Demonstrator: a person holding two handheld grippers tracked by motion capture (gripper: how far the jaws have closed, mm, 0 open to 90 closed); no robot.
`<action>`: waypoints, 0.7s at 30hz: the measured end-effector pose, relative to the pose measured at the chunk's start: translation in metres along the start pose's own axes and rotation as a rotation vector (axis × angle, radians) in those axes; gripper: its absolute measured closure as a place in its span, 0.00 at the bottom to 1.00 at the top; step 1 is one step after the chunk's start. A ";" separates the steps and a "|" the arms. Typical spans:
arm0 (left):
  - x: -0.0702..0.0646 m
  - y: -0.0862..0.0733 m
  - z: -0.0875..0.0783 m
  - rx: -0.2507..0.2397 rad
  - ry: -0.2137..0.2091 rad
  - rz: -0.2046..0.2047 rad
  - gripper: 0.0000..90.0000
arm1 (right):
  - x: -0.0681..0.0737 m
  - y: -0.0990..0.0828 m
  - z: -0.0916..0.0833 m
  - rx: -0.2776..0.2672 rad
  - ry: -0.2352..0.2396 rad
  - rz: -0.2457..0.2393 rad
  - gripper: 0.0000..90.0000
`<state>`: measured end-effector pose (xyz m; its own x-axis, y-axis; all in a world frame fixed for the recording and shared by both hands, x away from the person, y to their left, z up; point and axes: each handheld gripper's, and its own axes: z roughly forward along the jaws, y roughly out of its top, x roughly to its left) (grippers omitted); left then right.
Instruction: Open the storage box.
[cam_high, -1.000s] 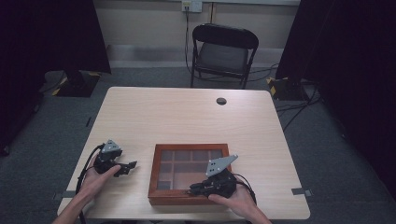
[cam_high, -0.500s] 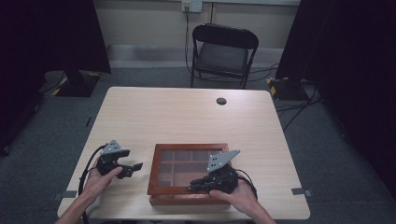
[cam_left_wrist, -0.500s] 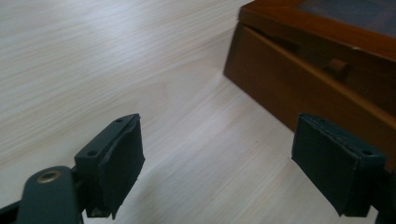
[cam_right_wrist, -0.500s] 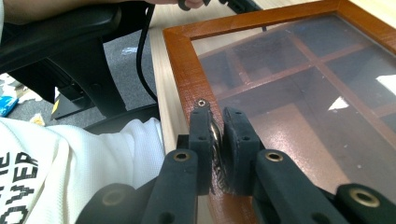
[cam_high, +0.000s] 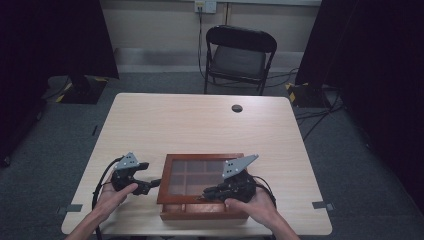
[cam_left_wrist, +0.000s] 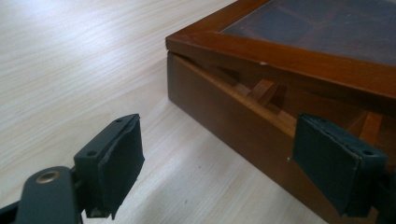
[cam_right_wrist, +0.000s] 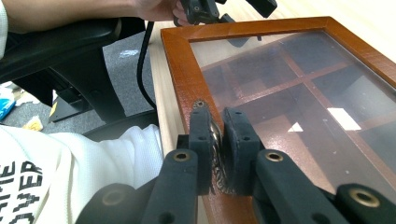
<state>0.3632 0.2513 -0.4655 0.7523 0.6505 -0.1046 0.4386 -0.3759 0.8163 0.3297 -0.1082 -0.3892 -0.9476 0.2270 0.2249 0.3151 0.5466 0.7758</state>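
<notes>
Lid of a wooden box (cam_high: 202, 187) raised at its near edge.
The right hand-held gripper (cam_right_wrist: 217, 140) is clamped on a small metal fitting on the glass-paned lid (cam_right_wrist: 299, 100), which stands slightly ajar. The left hand-held gripper (cam_left_wrist: 233, 161), jaws spread and empty, sits low on the surface (cam_high: 200, 125) with the box's side wall just ahead, its length crossing the jaws; this gripper seems nearer for steadying the base.

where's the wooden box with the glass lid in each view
High view: the wooden box sits at the table's near edge, between the two grippers.
Left gripper view: upper right, its corner showing, lid slightly lifted.
Right gripper view: centre and right, seen through the glass.
Shared landmark: the lid's red-brown frame.
</notes>
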 end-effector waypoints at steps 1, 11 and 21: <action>-0.001 0.000 0.000 -0.005 -0.003 -0.001 0.18 | 0.000 0.000 0.000 -0.001 0.003 0.002 0.92; -0.007 0.004 0.005 -0.018 -0.016 0.004 0.18 | -0.001 0.002 0.000 0.015 0.004 0.012 0.92; -0.010 0.005 0.004 -0.029 0.012 0.049 0.18 | -0.001 -0.001 -0.002 -0.020 -0.001 0.036 0.84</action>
<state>0.3601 0.2402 -0.4624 0.7665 0.6398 -0.0568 0.3867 -0.3890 0.8362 0.3303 -0.1111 -0.3893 -0.9356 0.2471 0.2522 0.3478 0.5220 0.7788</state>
